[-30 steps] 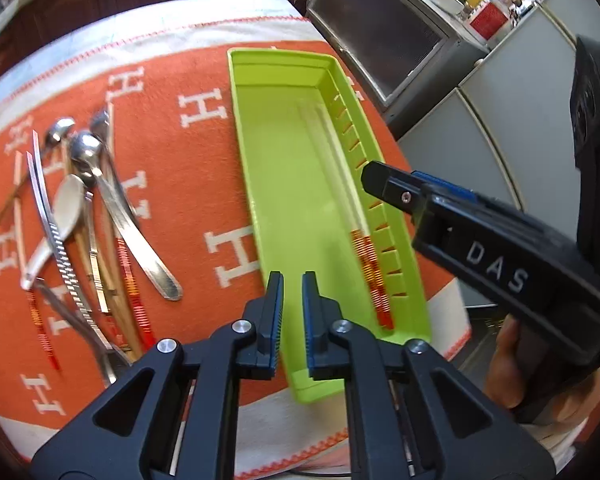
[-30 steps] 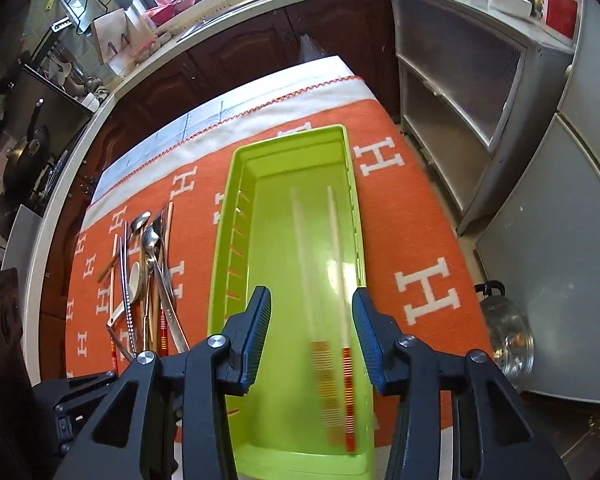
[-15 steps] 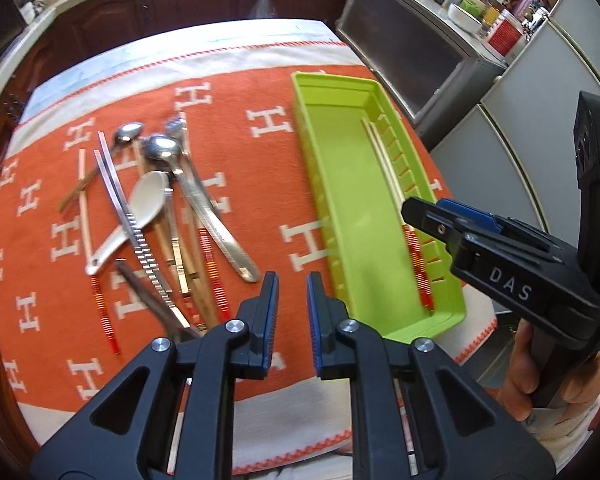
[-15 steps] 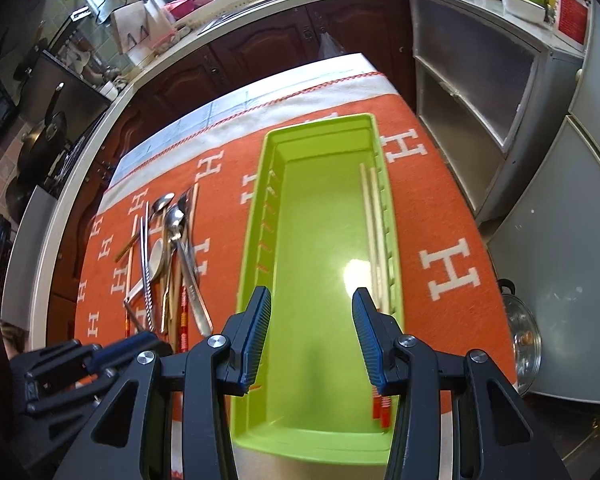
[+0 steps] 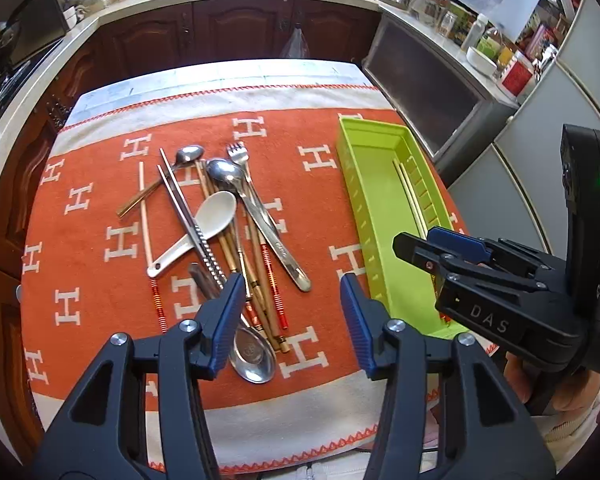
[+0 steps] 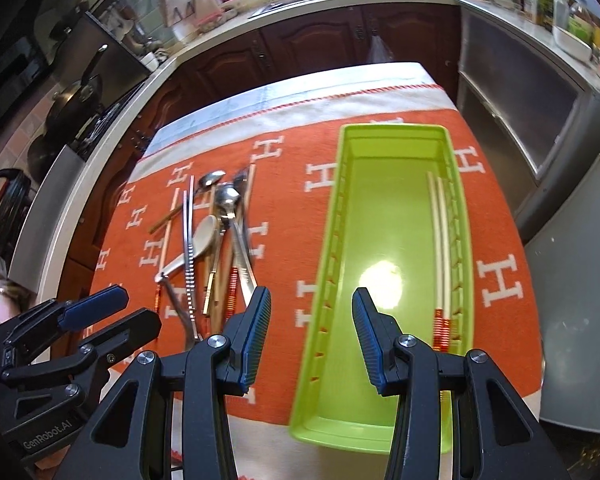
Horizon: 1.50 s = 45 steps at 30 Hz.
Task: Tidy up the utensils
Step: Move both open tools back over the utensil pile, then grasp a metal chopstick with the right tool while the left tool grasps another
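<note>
Green tray (image 6: 384,248) now holds a pair of chopsticks (image 6: 440,240) along its right wall; a second ago they lay loose mid-tray, so that pair is done. Left gripper (image 5: 292,312) has swung back over the pile (image 5: 228,240) on the orange cloth (image 5: 92,208), jaws opening, empty. Right gripper (image 6: 310,336) hangs apart, empty. Only the left view shows the nearest spoon (image 5: 254,354).

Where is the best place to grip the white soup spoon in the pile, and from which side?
Probably the white soup spoon's bowl, from above, with one finger on each long rim. Metal tongs cross its handle, while the bowl's far end lies bare. The left gripper is opening, with nothing between its fingers.
</note>
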Motion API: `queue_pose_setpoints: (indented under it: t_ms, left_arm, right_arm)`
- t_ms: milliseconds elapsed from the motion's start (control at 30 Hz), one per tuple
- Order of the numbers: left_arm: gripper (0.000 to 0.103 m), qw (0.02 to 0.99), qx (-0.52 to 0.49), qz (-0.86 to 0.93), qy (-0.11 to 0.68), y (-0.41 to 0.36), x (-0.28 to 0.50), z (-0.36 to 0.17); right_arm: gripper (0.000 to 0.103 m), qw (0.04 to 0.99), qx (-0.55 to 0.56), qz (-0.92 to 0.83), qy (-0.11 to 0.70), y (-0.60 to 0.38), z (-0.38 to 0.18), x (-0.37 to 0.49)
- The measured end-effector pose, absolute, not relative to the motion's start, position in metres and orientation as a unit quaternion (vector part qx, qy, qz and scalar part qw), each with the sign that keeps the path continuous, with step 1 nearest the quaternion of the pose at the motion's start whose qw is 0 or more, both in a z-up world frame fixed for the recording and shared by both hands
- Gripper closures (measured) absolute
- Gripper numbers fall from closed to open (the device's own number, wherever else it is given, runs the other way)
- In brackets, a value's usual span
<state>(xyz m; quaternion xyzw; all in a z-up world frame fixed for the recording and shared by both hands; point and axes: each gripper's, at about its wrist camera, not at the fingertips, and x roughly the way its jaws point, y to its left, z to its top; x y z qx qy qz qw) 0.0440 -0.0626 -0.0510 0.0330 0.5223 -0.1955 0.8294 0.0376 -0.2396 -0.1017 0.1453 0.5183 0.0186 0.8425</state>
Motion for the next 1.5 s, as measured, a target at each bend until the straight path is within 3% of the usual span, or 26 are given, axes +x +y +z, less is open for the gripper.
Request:
queue_pose_setpoints:
  t_ms: [400,800,1200,1267,1333,1433,1500]
  left_arm:
    - [0.044,0.849,-0.029,-0.163,0.501,-0.003,0.056,-0.021]
    - [0.044,0.879,-0.03,-0.063,0.473,0.066,0.087,-0.001]
    - [0.044,0.852,-0.053,-0.064,0.516,0.077,0.108,-0.053]
    - [0.046,0.849,-0.057,-0.068,0.52,0.077,0.115,-0.065]
    - [0.057,0.845,-0.062,-0.073,0.526,0.076,0.125,-0.078]
    - [0.072,0.826,-0.084,-0.084,0.551,0.074,0.142,-0.101]
    - [0.076,0.814,-0.101,-0.094,0.565,0.072,0.152,-0.116]
  right_arm:
    - [0.06,0.855,0.095,0.06,0.506,-0.193,-0.068,0.062]
    - [0.06,0.863,0.049,0.101,0.492,-0.14,-0.036,0.103]
    - [0.06,0.844,0.072,0.135,0.515,-0.117,-0.057,0.142]
    - [0.06,0.837,0.082,0.143,0.522,-0.115,-0.067,0.152]
    - [0.061,0.826,0.095,0.156,0.533,-0.114,-0.081,0.163]
    - [0.07,0.801,0.125,0.178,0.559,-0.112,-0.107,0.18]
    - [0.075,0.783,0.141,0.192,0.575,-0.108,-0.125,0.189]
